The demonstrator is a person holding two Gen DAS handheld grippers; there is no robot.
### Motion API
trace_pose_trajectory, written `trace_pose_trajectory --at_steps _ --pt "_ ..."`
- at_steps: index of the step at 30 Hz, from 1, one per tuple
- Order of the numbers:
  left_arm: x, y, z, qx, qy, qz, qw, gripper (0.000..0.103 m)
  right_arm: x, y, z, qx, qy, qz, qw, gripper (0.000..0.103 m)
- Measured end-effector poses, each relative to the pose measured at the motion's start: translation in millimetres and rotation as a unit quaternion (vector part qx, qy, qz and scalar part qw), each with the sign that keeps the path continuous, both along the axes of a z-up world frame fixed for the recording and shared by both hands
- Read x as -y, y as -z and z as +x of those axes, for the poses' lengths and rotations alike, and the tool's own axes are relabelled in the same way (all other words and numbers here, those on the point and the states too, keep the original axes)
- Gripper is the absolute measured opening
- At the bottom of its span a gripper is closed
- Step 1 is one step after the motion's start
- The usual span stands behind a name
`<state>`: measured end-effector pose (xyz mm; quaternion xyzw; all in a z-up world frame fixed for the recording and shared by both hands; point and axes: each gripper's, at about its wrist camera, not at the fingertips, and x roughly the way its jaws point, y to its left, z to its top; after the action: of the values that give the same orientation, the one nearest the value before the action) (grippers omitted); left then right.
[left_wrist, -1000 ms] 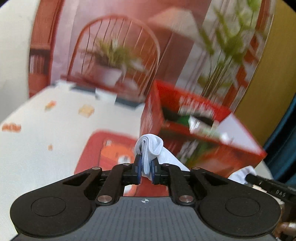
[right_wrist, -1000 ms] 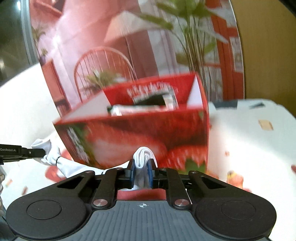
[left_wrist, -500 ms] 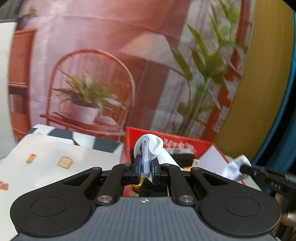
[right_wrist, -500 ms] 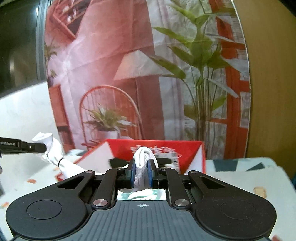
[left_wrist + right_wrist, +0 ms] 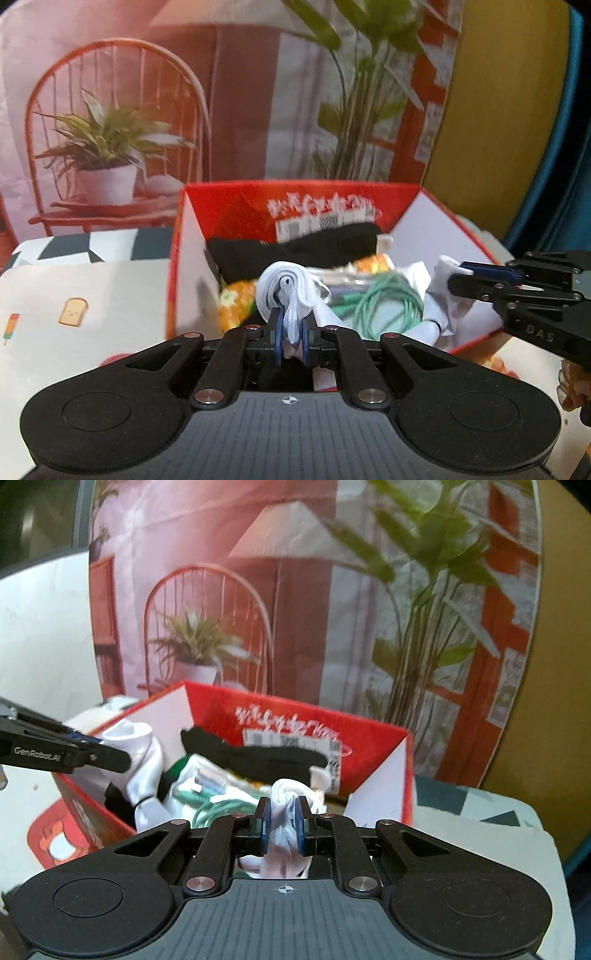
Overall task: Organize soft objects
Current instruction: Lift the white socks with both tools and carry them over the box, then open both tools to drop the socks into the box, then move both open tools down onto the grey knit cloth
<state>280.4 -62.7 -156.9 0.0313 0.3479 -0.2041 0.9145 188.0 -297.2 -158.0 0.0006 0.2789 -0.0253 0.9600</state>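
Left wrist view: both the left claw [image 5: 290, 336] and right claw [image 5: 282, 827] pinch a white cloth [image 5: 286, 291] over the red box [image 5: 236, 206].

White cloth [image 5: 291, 291], red box [image 5: 236, 206]

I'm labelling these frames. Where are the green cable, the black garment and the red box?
green cable [image 5: 384, 301], left wrist view, on its coil.
black garment [image 5: 295, 251], left wrist view, its middle.
red box [image 5: 373, 731], right wrist view, far wall.

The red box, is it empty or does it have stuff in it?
Not empty. The red box is open on top, and inside lie a black cloth, a coiled green cord and some orange-patterned fabric.
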Motion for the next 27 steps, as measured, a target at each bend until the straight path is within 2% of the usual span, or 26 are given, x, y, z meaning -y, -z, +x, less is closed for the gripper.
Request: trace_pose_trajectory --at_steps 5,8,10,11,12,14,17,19,20,22,27 --pt "1.9 4.7 1.6 -0.011 0.004 0.003 0.9999 0.012 -6.7 12.7 6.2 -0.02 -0.003 0.004 1.0 0.014" --pt "-2.0 3.0 1.4 -0.008 0.006 0.0 1.0 0.02 -6.9 13.3 4.2 -0.018 0.004 0.006 1.0 0.025" --pt "-4.5 -0.5 -0.5 -0.002 0.002 -0.003 1.0 0.053 -6.9 11.9 0.9 -0.01 0.009 0.006 1.0 0.032" --pt "-6.1 -2.7 -2.2 0.005 -0.003 -0.004 1.0 0.06 -6.4 10.8 -0.2 -0.007 0.011 0.005 1.0 0.037" --pt "-7.5 -5.6 -4.5 0.013 -0.007 -0.006 0.9999 0.068 -6.0 9.6 -1.2 -0.004 0.013 0.005 1.0 0.047" --pt "-9.9 -12.0 -8.7 0.023 -0.006 -0.013 0.9996 0.072 -7.0 7.1 -4.2 0.003 0.022 -0.003 1.0 0.065" --pt "-9.7 -19.6 -16.4 0.032 -0.003 -0.008 0.9994 0.08 -8.0 3.2 -8.9 0.012 0.023 -0.002 1.0 0.069" --pt "-9.1 -23.5 -23.0 0.041 0.0 -0.001 0.9992 0.086 -9.4 1.4 -10.9 0.012 0.026 -0.004 1.0 0.076" --pt "-8.7 -25.1 -26.5 0.044 0.002 0.002 0.999 0.087 -10.4 0.5 -12.8 0.015 0.024 -0.003 1.0 0.082" --pt "-8.1 -27.1 -31.9 0.047 0.004 0.008 0.9988 0.089 -11.7 -0.6 -14.9 0.015 0.02 -0.002 1.0 0.085" --pt "-8.9 -29.8 -44.5 0.047 -0.003 0.017 0.9988 0.095 -18.1 -6.0 -19.3 0.003 0.02 0.003 1.0 0.102"
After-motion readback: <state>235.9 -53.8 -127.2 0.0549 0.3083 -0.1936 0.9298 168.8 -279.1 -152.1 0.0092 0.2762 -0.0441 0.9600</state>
